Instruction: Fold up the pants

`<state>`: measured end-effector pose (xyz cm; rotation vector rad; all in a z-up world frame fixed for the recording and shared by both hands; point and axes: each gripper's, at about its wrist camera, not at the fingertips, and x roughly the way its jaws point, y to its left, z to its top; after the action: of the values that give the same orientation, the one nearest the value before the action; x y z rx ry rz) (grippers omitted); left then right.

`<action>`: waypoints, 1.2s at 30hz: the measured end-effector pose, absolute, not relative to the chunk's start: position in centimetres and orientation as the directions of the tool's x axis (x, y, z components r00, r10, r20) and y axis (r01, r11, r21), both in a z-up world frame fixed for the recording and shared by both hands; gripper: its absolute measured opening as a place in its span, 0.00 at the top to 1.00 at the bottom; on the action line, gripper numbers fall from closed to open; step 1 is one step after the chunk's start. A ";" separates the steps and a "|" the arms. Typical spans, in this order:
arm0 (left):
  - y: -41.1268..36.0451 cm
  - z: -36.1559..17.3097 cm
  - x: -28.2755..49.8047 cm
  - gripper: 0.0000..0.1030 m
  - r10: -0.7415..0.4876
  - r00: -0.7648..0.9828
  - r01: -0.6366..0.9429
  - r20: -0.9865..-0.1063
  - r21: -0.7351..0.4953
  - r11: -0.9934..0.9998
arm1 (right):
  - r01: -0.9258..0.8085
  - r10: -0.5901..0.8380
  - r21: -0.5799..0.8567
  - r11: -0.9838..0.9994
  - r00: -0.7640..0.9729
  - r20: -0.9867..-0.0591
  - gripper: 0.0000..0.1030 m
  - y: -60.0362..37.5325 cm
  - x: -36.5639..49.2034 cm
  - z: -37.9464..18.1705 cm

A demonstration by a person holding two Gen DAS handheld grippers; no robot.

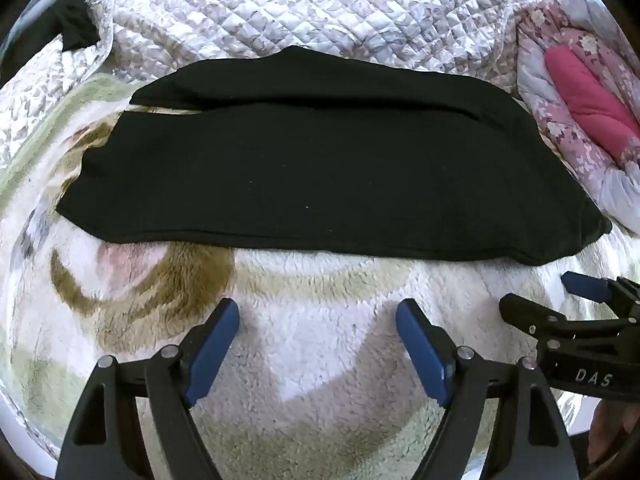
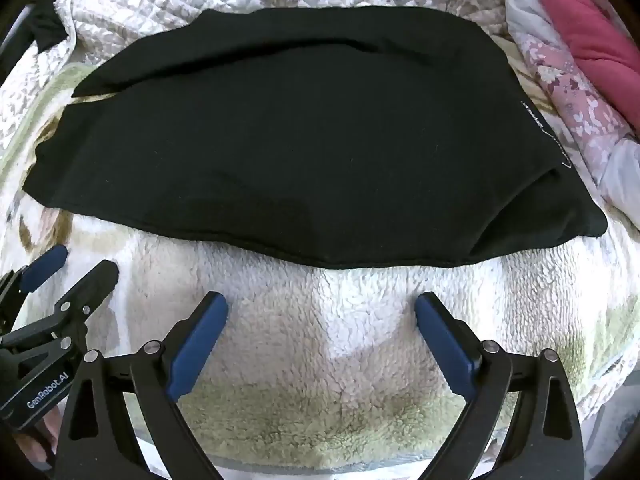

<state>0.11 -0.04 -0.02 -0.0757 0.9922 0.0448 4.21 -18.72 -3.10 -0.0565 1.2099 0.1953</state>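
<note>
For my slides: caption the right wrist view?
Open right gripper hovers over fleece blanket before black pants.

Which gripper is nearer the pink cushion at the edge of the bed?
Right. The right gripper hovers open short of the black pants, on the side of the pink cushion; the left gripper, also open, sits farther from it.

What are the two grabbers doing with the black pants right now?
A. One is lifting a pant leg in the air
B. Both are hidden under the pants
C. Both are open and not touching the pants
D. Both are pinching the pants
C: the left gripper and right gripper both have their jaws spread wide over the fluffy blanket, short of the near edge of the black pants, which lie flat.
</note>
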 end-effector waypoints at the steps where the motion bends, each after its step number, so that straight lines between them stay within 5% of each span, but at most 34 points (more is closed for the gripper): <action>1: -0.1 -0.1 0.2 0.19 0.007 0.549 -0.077 -0.836 -0.043 0.996 | -0.186 0.131 0.069 0.980 0.346 -0.929 0.07 -18.9 4.0 -3.1; 36: 0.2 -0.8 0.6 0.09 0.063 0.558 -0.092 -0.827 0.014 0.996 | -0.174 0.114 0.029 0.984 0.502 -0.857 0.06 -18.4 1.6 -3.4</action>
<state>0.56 0.19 -0.79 -0.0326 0.9741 0.0917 1.64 -18.41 -3.42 -0.0640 1.0302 0.1744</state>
